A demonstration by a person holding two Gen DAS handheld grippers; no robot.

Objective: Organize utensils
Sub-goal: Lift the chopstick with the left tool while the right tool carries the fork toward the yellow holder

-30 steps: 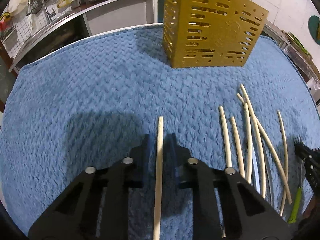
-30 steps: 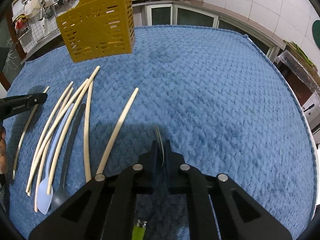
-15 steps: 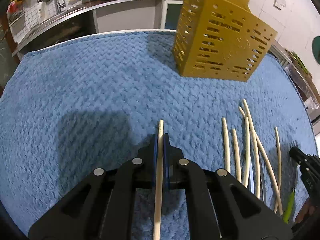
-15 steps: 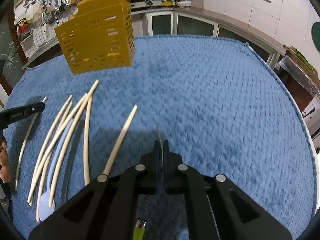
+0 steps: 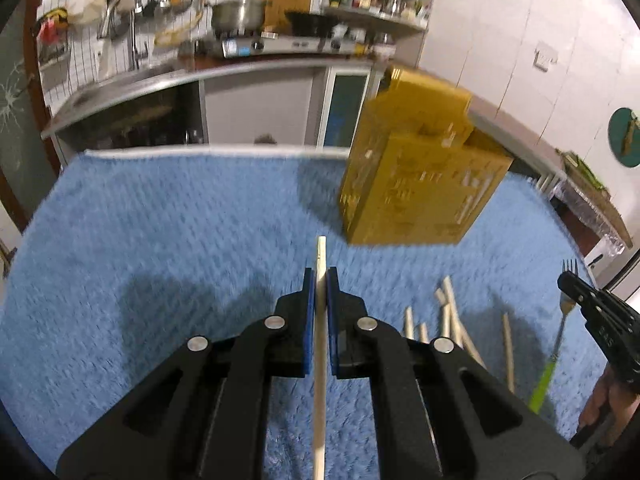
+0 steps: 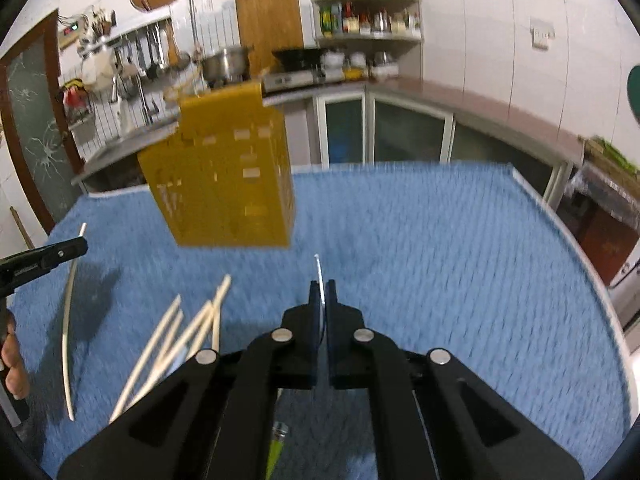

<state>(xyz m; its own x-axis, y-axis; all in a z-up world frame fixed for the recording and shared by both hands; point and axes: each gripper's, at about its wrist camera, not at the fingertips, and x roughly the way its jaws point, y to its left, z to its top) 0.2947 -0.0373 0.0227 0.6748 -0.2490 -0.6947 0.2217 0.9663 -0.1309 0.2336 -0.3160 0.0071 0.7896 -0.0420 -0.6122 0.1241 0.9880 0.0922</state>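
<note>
Since a second ago both grippers had lifted off the cloth (image 5: 168, 216), so the caddy (image 5: 416, 176) sat lower in each view. The left gripper (image 5: 319, 280), jaws earlier apart, was clamped on a chopstick (image 5: 320, 360). The right gripper (image 6: 320, 292) stayed pinched on a fork (image 5: 560, 320), right of the caddy. Loose chopsticks (image 6: 180, 336) lay on the cloth in front of the caddy.

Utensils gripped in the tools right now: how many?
2. A chopstick is clamped in the left tool; a green-handled fork is in the right tool. Loose chopsticks lie on the cloth, none gripped.
</note>
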